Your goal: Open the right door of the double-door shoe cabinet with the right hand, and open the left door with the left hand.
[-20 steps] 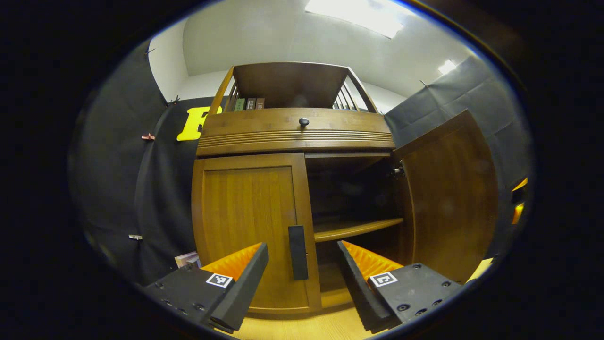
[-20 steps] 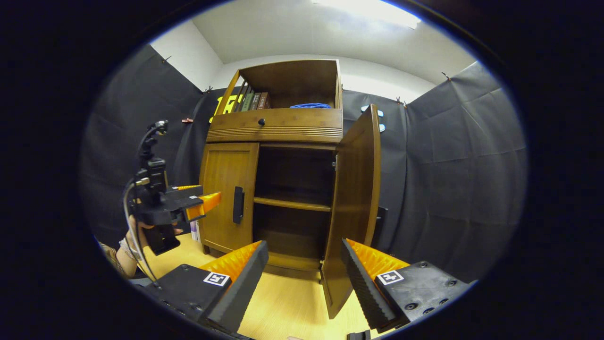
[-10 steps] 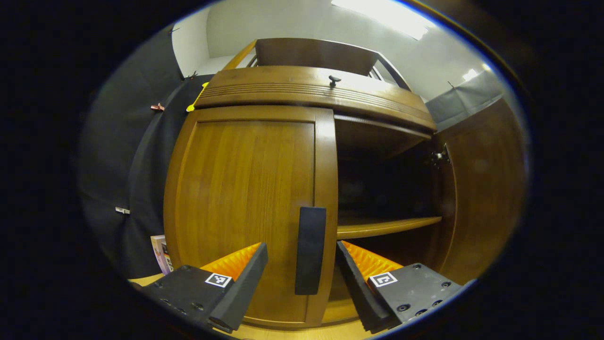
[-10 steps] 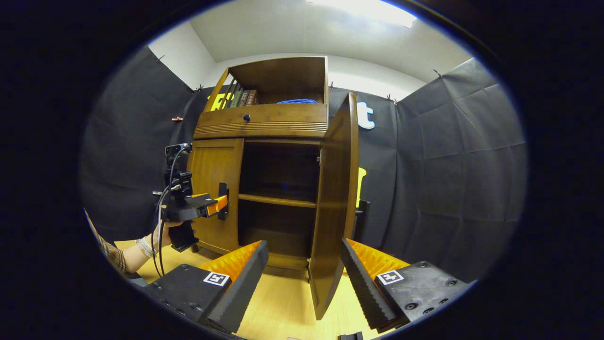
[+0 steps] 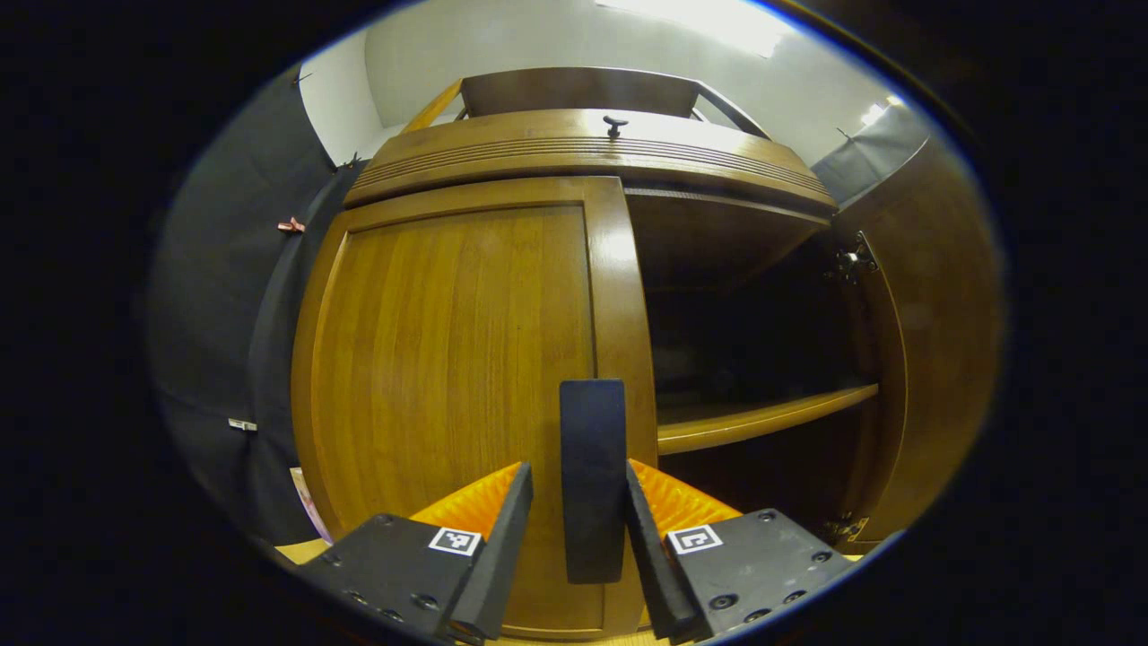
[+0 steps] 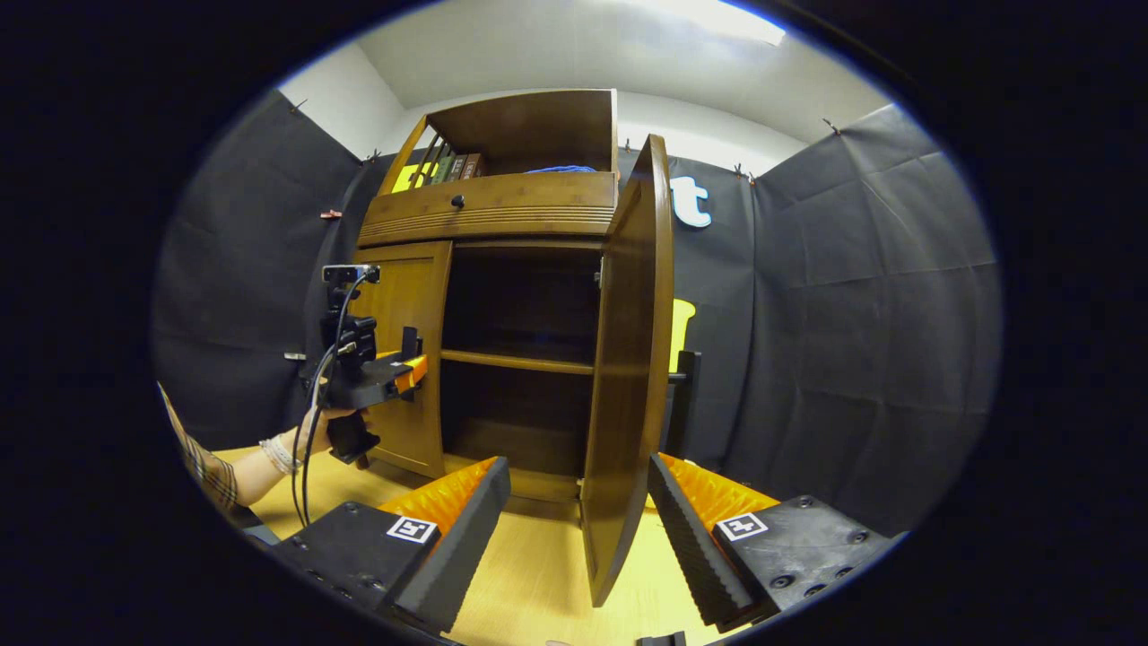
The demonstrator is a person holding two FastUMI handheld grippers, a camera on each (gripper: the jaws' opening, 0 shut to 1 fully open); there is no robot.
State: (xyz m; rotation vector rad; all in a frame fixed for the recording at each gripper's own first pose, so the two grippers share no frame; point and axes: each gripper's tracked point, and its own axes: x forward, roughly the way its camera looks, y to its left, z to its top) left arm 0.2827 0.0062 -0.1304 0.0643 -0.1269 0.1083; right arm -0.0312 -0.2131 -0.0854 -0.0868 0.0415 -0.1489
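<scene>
The wooden shoe cabinet's left door [image 5: 448,359] is closed. Its dark upright handle [image 5: 592,422] stands between the fingers of my left gripper [image 5: 577,467]. The jaws are narrowed around the handle, and a slim gap still shows on the handle's left side. The right door [image 5: 933,341] hangs wide open, baring a dark interior with one shelf [image 5: 762,417]. In the right gripper view, my right gripper [image 6: 578,484] is open and holds nothing. It is drawn back from the open right door [image 6: 632,359], which I see edge-on. There too, a hand holds the left gripper [image 6: 395,372] at the left door's handle.
Above the doors runs a drawer front with a small knob [image 5: 614,124]. Books [image 6: 448,169] and a blue cloth [image 6: 560,169] sit in the open top shelf. The light wooden floor [image 6: 538,574] lies before the cabinet. Black cloth walls close in behind and on both sides.
My left gripper has moved in on the left door's handle and its jaws have narrowed around it. The right door has swung a little wider in the right gripper view.
</scene>
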